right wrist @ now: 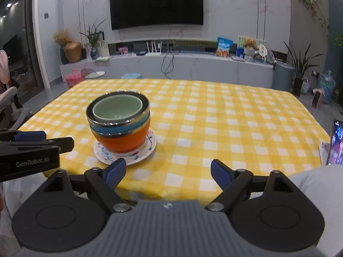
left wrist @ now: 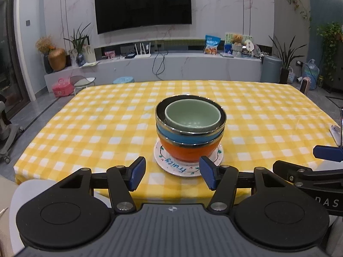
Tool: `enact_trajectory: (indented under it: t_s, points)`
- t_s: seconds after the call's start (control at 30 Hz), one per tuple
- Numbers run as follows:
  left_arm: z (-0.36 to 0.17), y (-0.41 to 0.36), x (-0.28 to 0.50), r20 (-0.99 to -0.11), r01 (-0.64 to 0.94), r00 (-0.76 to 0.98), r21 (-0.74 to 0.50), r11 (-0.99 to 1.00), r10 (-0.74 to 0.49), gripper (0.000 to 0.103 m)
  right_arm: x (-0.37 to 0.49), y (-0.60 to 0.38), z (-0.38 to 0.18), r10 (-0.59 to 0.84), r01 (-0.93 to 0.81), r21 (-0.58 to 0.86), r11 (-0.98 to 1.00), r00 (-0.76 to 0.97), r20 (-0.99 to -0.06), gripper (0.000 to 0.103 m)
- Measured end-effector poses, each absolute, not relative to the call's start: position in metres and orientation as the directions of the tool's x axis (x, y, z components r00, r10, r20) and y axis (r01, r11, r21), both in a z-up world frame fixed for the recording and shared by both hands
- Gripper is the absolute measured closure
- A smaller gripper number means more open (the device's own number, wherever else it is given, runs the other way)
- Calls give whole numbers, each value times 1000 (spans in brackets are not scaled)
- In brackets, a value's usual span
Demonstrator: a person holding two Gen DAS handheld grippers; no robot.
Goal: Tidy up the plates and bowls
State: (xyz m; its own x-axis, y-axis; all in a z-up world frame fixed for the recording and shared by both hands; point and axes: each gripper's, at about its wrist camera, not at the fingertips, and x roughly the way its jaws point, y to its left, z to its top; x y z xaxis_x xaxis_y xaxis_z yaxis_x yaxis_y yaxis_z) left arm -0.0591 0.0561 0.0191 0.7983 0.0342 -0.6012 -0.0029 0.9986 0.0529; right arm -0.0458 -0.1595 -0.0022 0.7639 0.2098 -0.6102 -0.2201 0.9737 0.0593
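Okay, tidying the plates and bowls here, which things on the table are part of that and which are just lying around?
Part of the job:
- green bowl
- blue bowl
- orange bowl
- white plate under the stack

Just lying about:
- phone at the table's right edge
- yellow checked tablecloth

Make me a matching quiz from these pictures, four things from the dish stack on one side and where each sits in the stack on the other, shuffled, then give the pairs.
Things:
1. green bowl
2. blue bowl
3. orange bowl
4. plate

Places:
A. at the very bottom, on the checked tablecloth
B. on the plate, under the blue one
C. innermost, at the top of the stack
D. second from the top, between two other bowls

Pairs: 1-C, 2-D, 3-B, 4-A
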Motion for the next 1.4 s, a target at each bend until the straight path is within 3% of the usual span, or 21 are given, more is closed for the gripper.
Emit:
enact_trajectory:
  t_s: [0.5,1.4]
  points:
    - [10,61,-51,-663,-10,748,31,999,28,33,-44,-151,-10,207,-229,49,972,742,-638,17]
    - [9,63,-51,-671,-8,741,34,999,29,33,-43,-148,-14,200,-223,49,974,733,-650,17]
